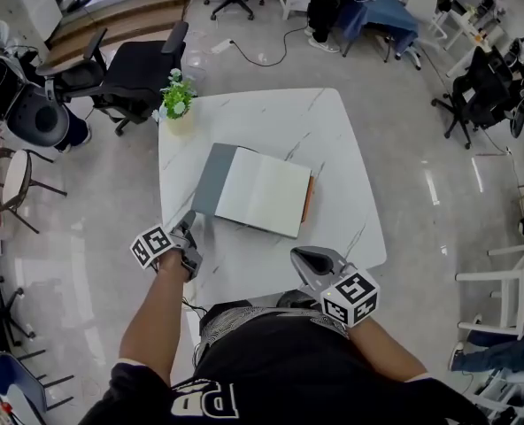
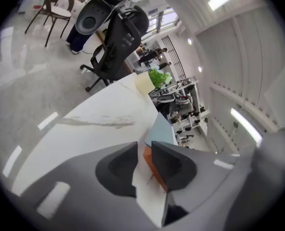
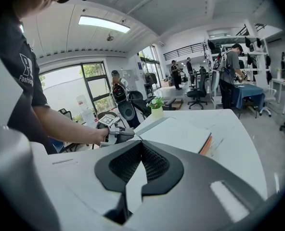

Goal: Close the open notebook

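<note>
A black short-sleeved T-shirt (image 1: pixel 271 370) with white block lettering (image 1: pixel 204 401) across the chest covers the person's torso; both forearms are bare below the sleeves. The left gripper (image 1: pixel 189 221) and the right gripper (image 1: pixel 297 255) have grey moulded bodies, and each carries a white cube (image 1: pixel 151 244) faced with black square markers. Seen close, the jaws are dark grey wedges with black hollowed inner faces, ribbed on the right gripper (image 3: pixel 138 147) and smooth on the left gripper (image 2: pixel 143 147). More small white print marks the shirt in the right gripper view.
</note>
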`<state>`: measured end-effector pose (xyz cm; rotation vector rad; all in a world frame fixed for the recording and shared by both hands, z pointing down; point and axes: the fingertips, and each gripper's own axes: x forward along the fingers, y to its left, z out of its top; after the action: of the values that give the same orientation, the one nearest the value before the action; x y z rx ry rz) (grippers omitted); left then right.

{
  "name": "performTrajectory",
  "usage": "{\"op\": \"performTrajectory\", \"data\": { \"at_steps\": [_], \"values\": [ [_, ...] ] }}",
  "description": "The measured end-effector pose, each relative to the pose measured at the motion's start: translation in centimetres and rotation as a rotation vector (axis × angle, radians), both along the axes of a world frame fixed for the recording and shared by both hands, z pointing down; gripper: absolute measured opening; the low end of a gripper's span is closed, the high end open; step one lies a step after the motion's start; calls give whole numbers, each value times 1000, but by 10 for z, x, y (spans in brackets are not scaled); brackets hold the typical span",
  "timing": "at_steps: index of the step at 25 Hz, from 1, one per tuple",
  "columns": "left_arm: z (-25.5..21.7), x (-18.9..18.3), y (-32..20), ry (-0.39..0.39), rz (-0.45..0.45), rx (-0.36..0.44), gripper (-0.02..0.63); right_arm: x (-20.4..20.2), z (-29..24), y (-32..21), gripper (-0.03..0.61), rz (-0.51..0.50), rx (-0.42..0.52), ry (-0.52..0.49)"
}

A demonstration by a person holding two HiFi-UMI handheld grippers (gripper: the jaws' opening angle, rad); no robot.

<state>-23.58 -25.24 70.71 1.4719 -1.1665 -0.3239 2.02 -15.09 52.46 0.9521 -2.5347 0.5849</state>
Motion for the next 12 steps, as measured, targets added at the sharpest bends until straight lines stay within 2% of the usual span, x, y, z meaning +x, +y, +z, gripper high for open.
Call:
{"op": "performTrajectory", "data": {
  "at_steps": [5, 12],
  "values": [
    [3, 0, 0, 87, -28, 1, 123, 2, -1, 0, 0, 12, -3, 8],
    [0, -2, -7, 144, -49, 29, 123, 1, 0, 1, 0, 20, -8, 14]
  ]
}}
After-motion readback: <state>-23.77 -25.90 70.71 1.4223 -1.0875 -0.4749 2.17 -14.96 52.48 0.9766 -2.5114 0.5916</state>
